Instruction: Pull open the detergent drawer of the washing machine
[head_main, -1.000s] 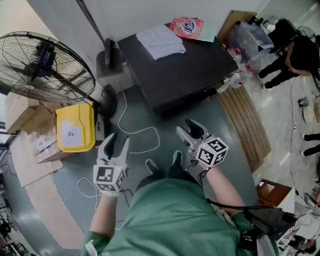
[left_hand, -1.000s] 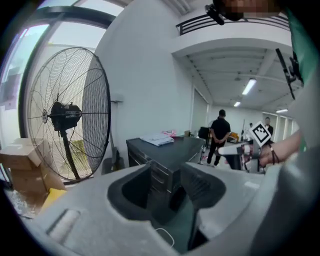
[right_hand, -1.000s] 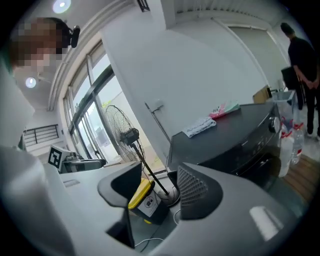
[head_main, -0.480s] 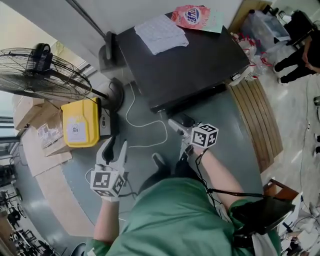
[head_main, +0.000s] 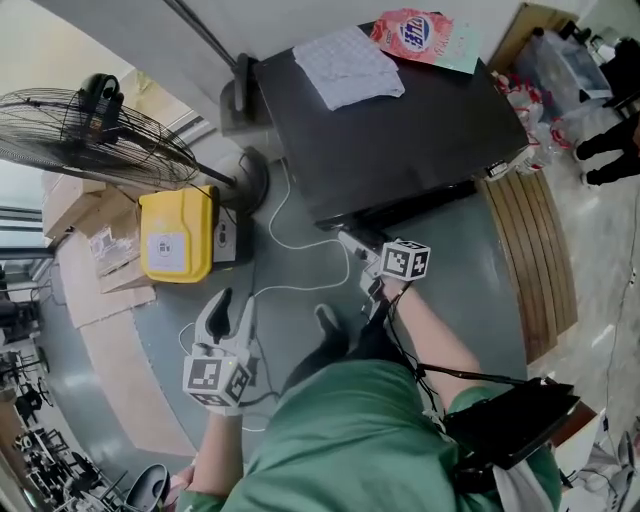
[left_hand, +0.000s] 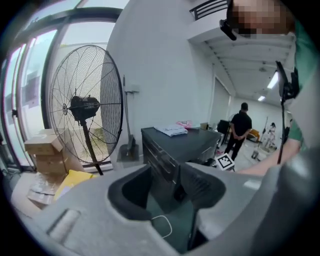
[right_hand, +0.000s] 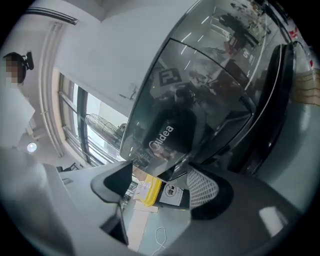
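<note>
The washing machine (head_main: 420, 130) is a dark-topped unit standing on the grey floor (head_main: 300, 270) against the wall. A white cloth (head_main: 350, 65) and a pink detergent bag (head_main: 425, 35) lie on its top.

**Right gripper.** The right gripper (head_main: 358, 245) is at the machine's front edge, at the corner nearer the fan (head_main: 100, 140). In the right gripper view, the glossy detergent drawer front (right_hand: 165, 135), marked "Midea", fills the field directly ahead and appears flush with the fascia. The jaws are opening. The lower corner of the drawer front lies between them, and neither pad presses on it.

**Left gripper.** The left gripper (head_main: 235, 305) is held low over the floor, well apart from the machine, on the fan side. Its jaws are moderately apart with nothing between them. The machine's front face shows beyond them in the left gripper view.

**Surroundings.** A yellow container (head_main: 178, 235) stands near the fan base. A white cable (head_main: 300, 240) loops across the floor between the container and the machine. Wooden slats (head_main: 530, 250) lie on the machine's other side.
</note>
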